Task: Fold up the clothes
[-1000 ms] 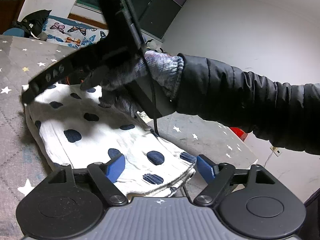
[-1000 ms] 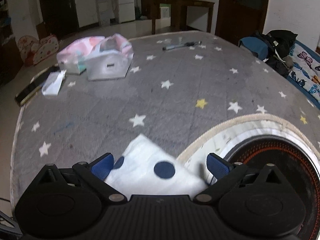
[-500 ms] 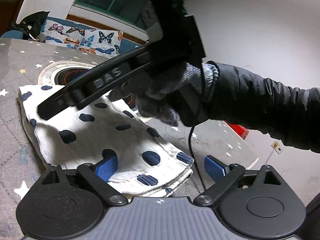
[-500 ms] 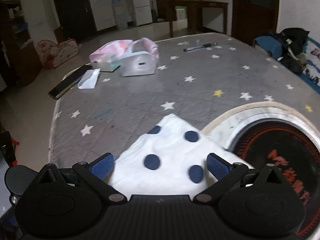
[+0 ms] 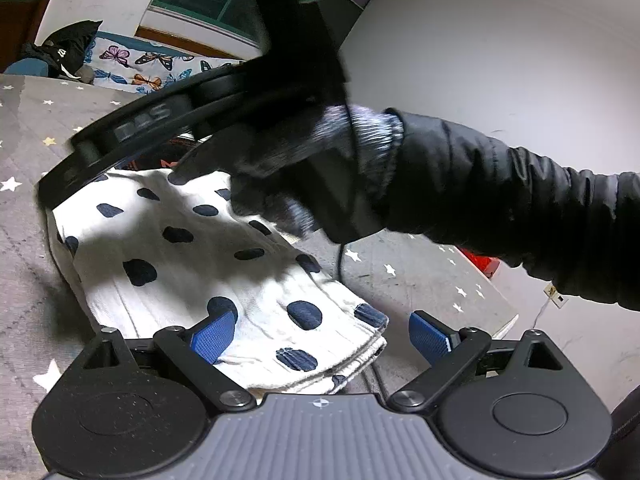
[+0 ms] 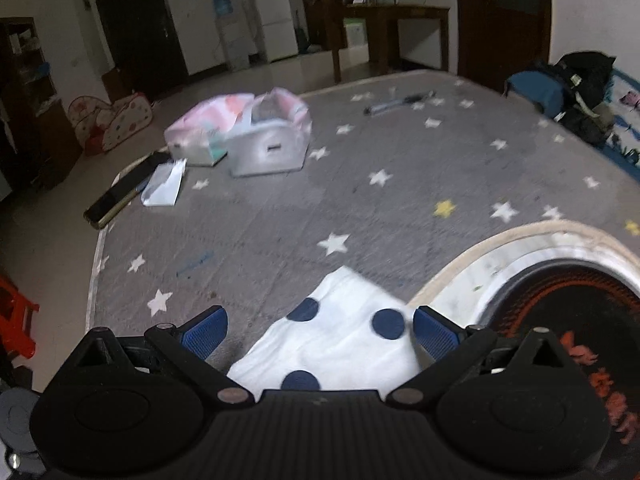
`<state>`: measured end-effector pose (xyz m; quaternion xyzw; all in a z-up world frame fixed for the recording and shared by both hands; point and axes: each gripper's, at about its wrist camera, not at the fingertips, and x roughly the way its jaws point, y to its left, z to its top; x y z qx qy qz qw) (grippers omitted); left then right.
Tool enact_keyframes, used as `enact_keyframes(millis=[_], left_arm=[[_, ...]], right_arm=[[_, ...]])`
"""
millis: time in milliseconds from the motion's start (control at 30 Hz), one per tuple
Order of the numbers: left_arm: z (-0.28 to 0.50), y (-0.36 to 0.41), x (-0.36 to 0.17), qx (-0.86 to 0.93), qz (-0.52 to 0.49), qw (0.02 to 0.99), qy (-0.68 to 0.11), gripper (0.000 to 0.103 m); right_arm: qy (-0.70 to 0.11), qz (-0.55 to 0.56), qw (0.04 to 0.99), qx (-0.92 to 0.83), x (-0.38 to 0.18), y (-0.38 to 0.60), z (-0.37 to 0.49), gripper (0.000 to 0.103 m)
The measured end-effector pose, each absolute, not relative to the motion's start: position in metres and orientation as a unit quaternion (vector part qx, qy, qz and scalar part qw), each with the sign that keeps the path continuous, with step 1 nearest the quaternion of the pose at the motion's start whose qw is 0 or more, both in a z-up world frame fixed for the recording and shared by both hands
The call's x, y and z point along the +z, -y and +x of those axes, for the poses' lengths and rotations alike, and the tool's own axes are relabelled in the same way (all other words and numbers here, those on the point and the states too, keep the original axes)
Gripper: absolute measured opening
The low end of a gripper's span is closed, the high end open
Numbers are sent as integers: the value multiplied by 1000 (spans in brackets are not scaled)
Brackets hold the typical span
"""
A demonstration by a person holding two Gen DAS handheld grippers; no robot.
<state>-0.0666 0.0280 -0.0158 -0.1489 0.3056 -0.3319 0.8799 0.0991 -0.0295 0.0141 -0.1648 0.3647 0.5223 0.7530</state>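
Observation:
A folded white cloth with dark blue dots [image 5: 192, 256] lies on the grey star-patterned mat [image 5: 24, 280]. My left gripper [image 5: 320, 338] is open, its blue pads [image 5: 212, 336] spread wide over the cloth's near end without pressing it. A gloved hand [image 5: 280, 164] in a black sleeve holds the right tool above the cloth's far end. In the right wrist view my right gripper [image 6: 320, 334] is open, and a corner of the dotted cloth [image 6: 340, 344] lies under the gap between its fingers.
A round black and orange rug [image 6: 560, 312] lies to the right of the cloth. Pink and white fabric boxes [image 6: 248, 136], a white bag [image 6: 164, 184] and a dark flat case [image 6: 120, 196] sit at the mat's far left. A red stool [image 6: 16, 320] stands off the mat.
The left jaws have spread wider over the cloth's near end. The gloved hand with the right tool has risen and shifted right above the cloth's far end.

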Motion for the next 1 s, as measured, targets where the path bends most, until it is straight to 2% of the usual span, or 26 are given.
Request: enact_keyframes(millis=[300,467,667,833,1000], left_arm=[[-83,-38,-7,-298,-128,899,-295,97],[-104,-46,-3,-224,-62,931,-280,97],[-116,-49,-21,-179,-10,932,-316,97],[-117,-32,-29,-159,44,938,-304,97],[-109,-30,-37,-126,47,941,-311,98]], right_arm=[[-368,-180,781,471,14,86,98,103],[-366,-162,796,453,12,113,96,103],[-352,-135,815,440,18,131,96,103],[-345,-119,826,430,19,134,94,103],[-323,-119,839,421,26,135,86,103]])
